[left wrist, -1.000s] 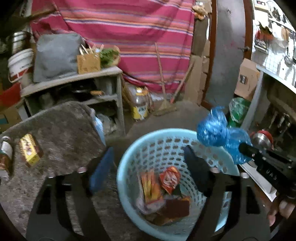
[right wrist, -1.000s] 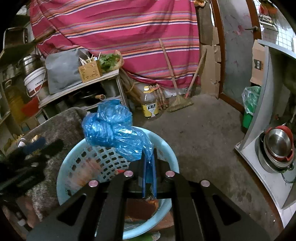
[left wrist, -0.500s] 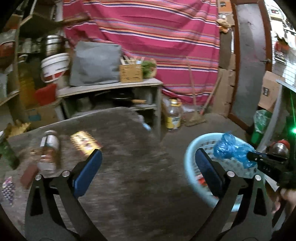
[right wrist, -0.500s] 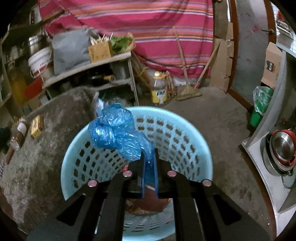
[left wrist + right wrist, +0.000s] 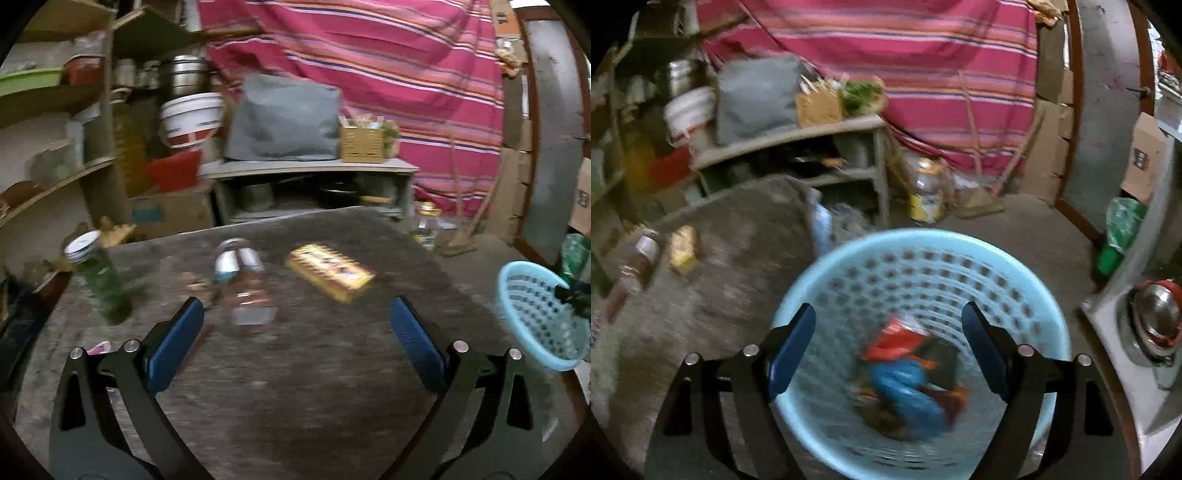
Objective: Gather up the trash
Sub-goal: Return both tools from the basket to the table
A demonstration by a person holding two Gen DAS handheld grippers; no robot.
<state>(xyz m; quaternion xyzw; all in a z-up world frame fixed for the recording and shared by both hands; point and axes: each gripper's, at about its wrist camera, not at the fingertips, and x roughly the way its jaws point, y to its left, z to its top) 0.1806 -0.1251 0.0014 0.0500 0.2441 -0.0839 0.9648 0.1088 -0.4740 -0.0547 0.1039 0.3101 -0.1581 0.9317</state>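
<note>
A light blue basket (image 5: 923, 243) stands on the floor beside the grey table; its rim also shows in the left wrist view as the basket (image 5: 532, 314). My right gripper (image 5: 888, 347) hangs over it, jaws opening, nothing between them. The blue plastic bag (image 5: 905, 391) lies inside on red and orange wrappers (image 5: 897, 339). My left gripper (image 5: 295, 332) is open wide above the table (image 5: 295, 406), facing a lying clear bottle (image 5: 240, 284) and a yellow box (image 5: 330, 273). A green bottle (image 5: 99, 280) stands at the left.
A low shelf unit (image 5: 314, 184) with a grey bag and a wooden box stands behind the table. An oil bottle (image 5: 927, 192) and a broom rest against the striped cloth. Metal pots (image 5: 1156, 317) sit at the right. Shelves fill the left wall.
The right gripper let go of the blue bag, which dropped into the basket. The left gripper swung left from the basket to over the table.
</note>
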